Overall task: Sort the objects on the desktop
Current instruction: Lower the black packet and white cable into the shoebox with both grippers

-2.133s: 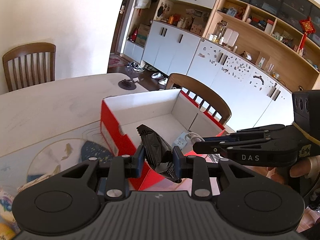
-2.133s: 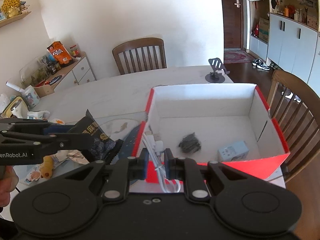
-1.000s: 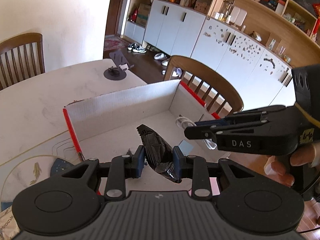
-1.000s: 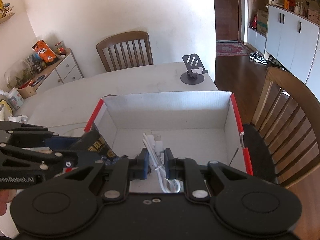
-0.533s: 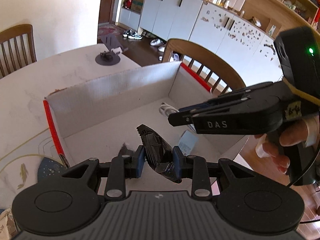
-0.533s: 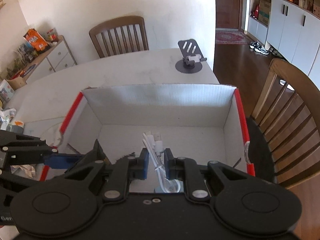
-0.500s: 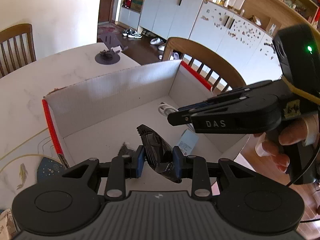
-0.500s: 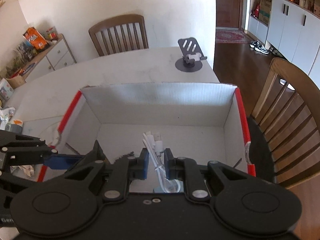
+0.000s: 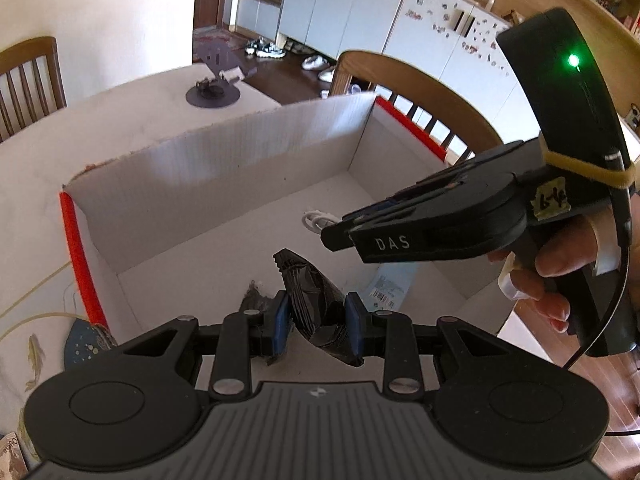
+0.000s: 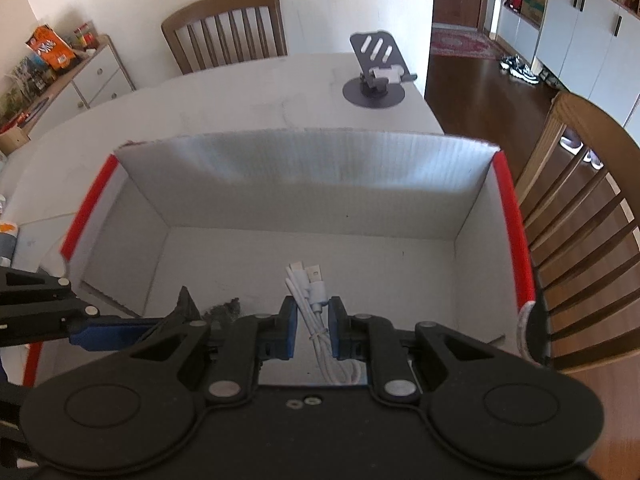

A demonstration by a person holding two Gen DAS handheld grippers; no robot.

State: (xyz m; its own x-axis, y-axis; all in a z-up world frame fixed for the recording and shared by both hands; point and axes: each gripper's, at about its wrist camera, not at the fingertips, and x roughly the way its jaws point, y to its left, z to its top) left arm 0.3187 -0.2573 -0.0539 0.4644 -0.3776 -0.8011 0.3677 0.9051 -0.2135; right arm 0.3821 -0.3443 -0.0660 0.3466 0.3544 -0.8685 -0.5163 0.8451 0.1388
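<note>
My left gripper [image 9: 316, 322] is shut on a crumpled black snack bag [image 9: 314, 296], held inside the open white cardboard box with red edges [image 9: 224, 164]. In the right wrist view my right gripper [image 10: 313, 330] is shut on a bundled white charging cable [image 10: 310, 292], also low inside the box [image 10: 304, 184]. The right gripper [image 9: 420, 232] shows in the left wrist view, held by a hand, just right of the bag. On the box floor lie a dark crumpled scrap [image 9: 252, 300] and a small pale blue packet [image 9: 386, 288].
A grey phone stand [image 10: 376, 76] sits on the white table [image 10: 224, 100] beyond the box. Wooden chairs stand at the far side [image 10: 226, 28] and the right [image 10: 580, 208]. A fish-pattern mat [image 9: 36, 344] lies left of the box.
Both grippers have moved forward and down into the box, each keeping its grip. The box walls now fill more of both views.
</note>
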